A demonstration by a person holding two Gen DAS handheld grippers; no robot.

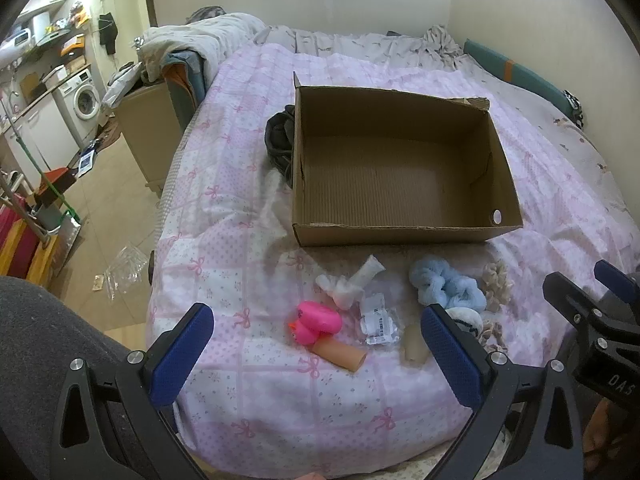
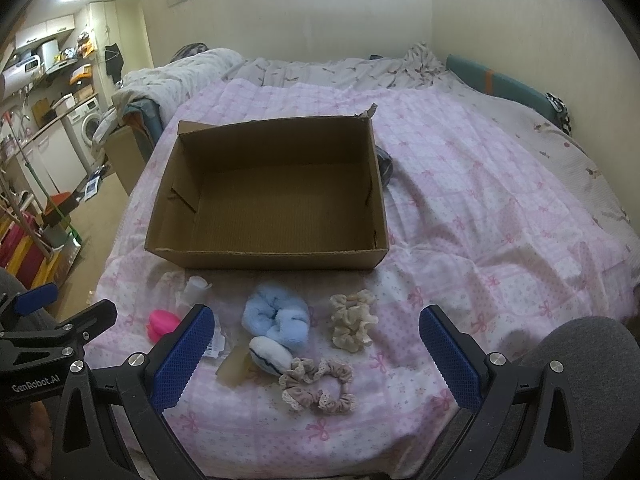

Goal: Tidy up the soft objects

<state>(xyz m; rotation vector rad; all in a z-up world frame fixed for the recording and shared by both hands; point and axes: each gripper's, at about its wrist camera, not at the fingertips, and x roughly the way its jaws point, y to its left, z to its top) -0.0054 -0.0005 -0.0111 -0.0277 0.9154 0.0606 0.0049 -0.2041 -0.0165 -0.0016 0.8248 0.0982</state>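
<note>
On the bed, spread with a pink-and-white quilt printed with bows point(image 2: 480, 216), an open brown cardboard box point(image 2: 272, 200) sits with nothing in it that shows; a dark grey bundle of cloth point(image 1: 280, 136) lies against its outer wall on one side. Nearer the cameras than the box, the soft things lie in a loose row on the quilt: a fluffy light-blue scrunchie point(image 2: 276, 318) near the middle; a cream ruffled scrunchie point(image 2: 352, 322) just beside it; a taupe lace-edged scrunchie point(image 2: 318, 386) closer to the quilt's edge; a small white round pad with a dark stripe point(image 2: 270, 354) touching the blue one. Further to the left lie a bright pink rubbery toy point(image 1: 316, 320), a white crumpled sock-like piece point(image 1: 352, 284), a clear plastic packet with a printed label point(image 1: 378, 320), and two tan cylinders, one point(image 1: 344, 354) touching the pink toy and the other point(image 1: 414, 344) beside the packet. The left claw point(image 1: 316, 360) hangs above the near edge of the quilt, its blue-padded fingers point(image 1: 182, 354) spread wide and holding nothing; the right claw point(image 2: 316, 360) is likewise spread wide and empty, over the scrunchies. Each claw shows at the edge of the other's view; a grey sleeve point(image 2: 580, 352) shows at the right.
</note>
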